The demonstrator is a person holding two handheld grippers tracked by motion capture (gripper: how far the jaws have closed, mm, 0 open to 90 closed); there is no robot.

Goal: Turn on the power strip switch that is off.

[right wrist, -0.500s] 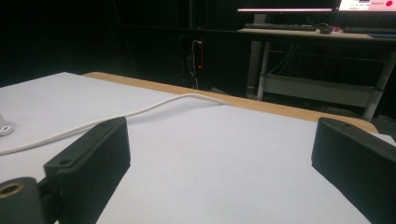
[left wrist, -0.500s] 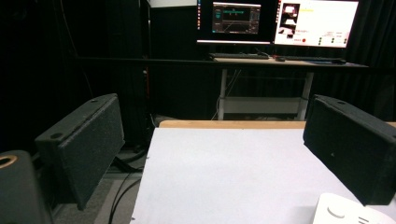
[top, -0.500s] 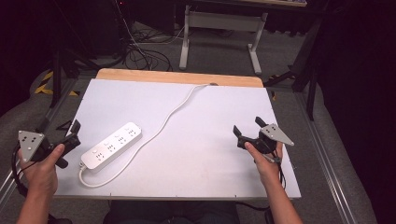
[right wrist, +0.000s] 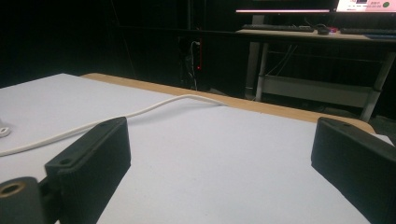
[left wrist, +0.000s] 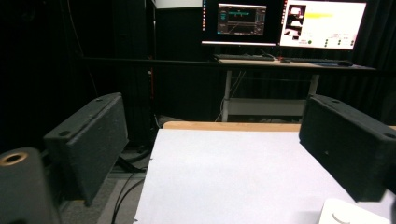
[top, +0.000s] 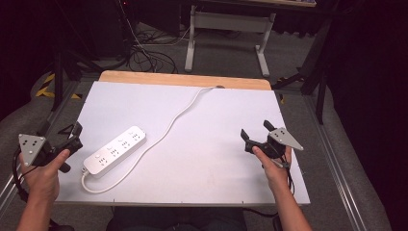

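- High view: a white rectangular board point(top: 216, 144) is covering a table with a light wooden far edge point(top: 185, 79). A white plastic power strip point(top: 114, 150) is lying on the board's near left part, slanting from near left to far right. Its white round cable point(top: 180, 115) is looping out of the near end, running along the strip and curving away to the far edge of the board.
- High view: the person's left hand point(top: 42, 175) is holding the left black two-jaw gripper point(top: 73, 134) off the board's left edge, its jaws standing wide and gripping nothing. The right hand point(top: 275, 166) is holding the right black gripper point(top: 255, 131) over the near right of the board, jaws wide apart, well away from the strip.
- Left gripper view: the two jaws are standing wide, with bare board between them; a corner of the strip point(left wrist: 352, 213) is showing at the bottom right, and two lit monitors point(left wrist: 285, 23) are glowing on a far desk.
- Right gripper view: the jaws are spread wide over the bare board, with the cable point(right wrist: 116, 116) running beyond them towards the wooden edge.
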